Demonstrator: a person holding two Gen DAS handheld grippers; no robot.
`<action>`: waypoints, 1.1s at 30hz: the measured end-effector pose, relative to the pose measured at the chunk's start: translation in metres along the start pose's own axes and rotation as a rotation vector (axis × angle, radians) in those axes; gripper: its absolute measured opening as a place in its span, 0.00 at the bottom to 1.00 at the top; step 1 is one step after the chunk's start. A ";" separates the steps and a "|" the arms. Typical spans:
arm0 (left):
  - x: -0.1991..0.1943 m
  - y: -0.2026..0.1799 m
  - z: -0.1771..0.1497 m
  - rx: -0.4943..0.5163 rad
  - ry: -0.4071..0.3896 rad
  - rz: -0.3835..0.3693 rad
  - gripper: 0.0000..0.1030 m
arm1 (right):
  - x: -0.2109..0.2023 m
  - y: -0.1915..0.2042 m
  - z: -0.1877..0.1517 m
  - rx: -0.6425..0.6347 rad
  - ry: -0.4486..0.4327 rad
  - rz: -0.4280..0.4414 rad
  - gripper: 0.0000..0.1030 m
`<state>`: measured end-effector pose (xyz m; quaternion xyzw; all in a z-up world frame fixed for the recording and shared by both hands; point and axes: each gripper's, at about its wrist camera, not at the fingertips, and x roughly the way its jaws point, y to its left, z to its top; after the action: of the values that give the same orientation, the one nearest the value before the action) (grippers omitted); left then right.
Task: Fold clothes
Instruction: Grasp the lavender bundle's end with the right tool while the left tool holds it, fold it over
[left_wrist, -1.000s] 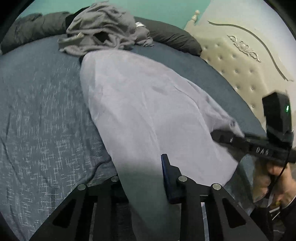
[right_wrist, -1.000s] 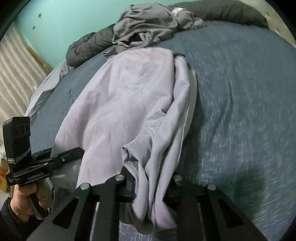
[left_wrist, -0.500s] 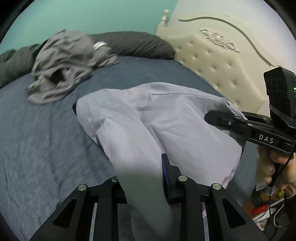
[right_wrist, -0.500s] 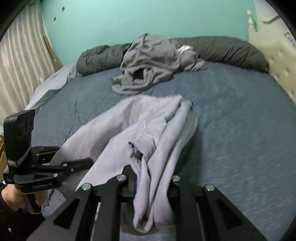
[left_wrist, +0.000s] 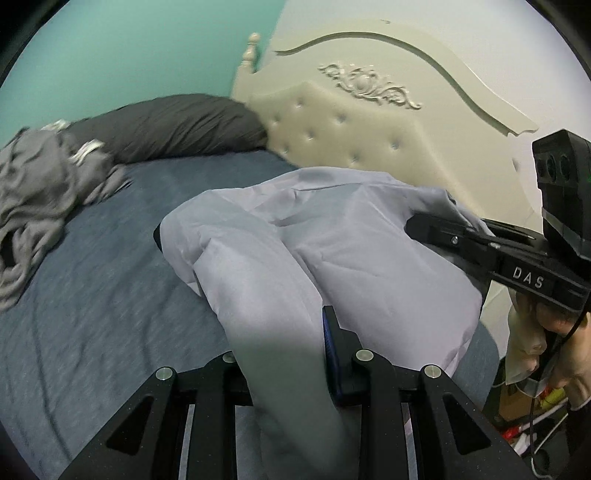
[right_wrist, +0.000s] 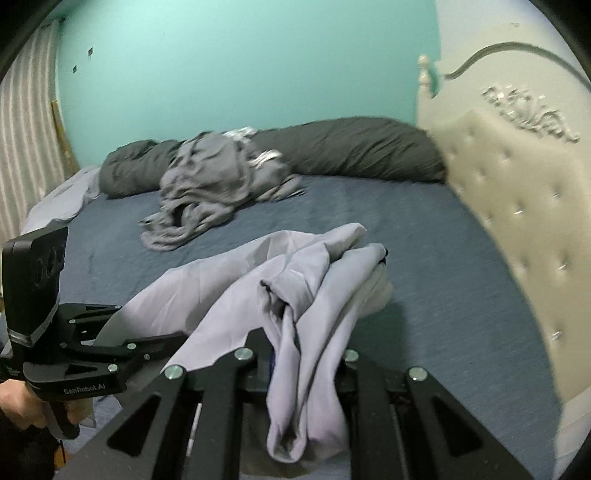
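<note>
Our left gripper (left_wrist: 280, 354) has its jaws clamped on one bunched edge of the lilac garment (left_wrist: 332, 236), and our right gripper (right_wrist: 306, 354) grips another. Between them the cloth hangs lifted, its far end trailing on the bed (right_wrist: 424, 258) near the headboard (right_wrist: 517, 206) edge. We judge the thick, uneven bunches could slip, or the fold land crooked. A grey heap (right_wrist: 207, 192) lies by the pillows.

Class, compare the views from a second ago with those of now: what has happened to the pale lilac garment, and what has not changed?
The lilac garment, which lay spread flat along the bed, has been drawn up and back from the grey pile, bunching into loose folds. Both grippers have lifted with it. Unchanged: the left gripper and right gripper stay clamped on the cloth; the grey clothes pile and dark pillows lie as before.
</note>
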<state>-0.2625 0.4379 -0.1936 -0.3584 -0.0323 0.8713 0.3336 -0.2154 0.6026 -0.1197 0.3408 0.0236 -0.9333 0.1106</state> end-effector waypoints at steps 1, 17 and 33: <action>0.012 -0.012 0.009 0.009 -0.003 -0.002 0.27 | -0.002 -0.013 0.003 -0.004 -0.005 -0.017 0.13; 0.194 -0.091 0.007 -0.018 0.141 -0.021 0.27 | 0.040 -0.177 -0.042 0.068 0.085 -0.207 0.13; 0.174 -0.055 -0.032 -0.082 0.197 0.050 0.59 | 0.060 -0.236 -0.123 0.288 0.244 -0.250 0.27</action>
<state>-0.3016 0.5804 -0.3063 -0.4564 -0.0257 0.8379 0.2984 -0.2349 0.8354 -0.2595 0.4580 -0.0547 -0.8853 -0.0596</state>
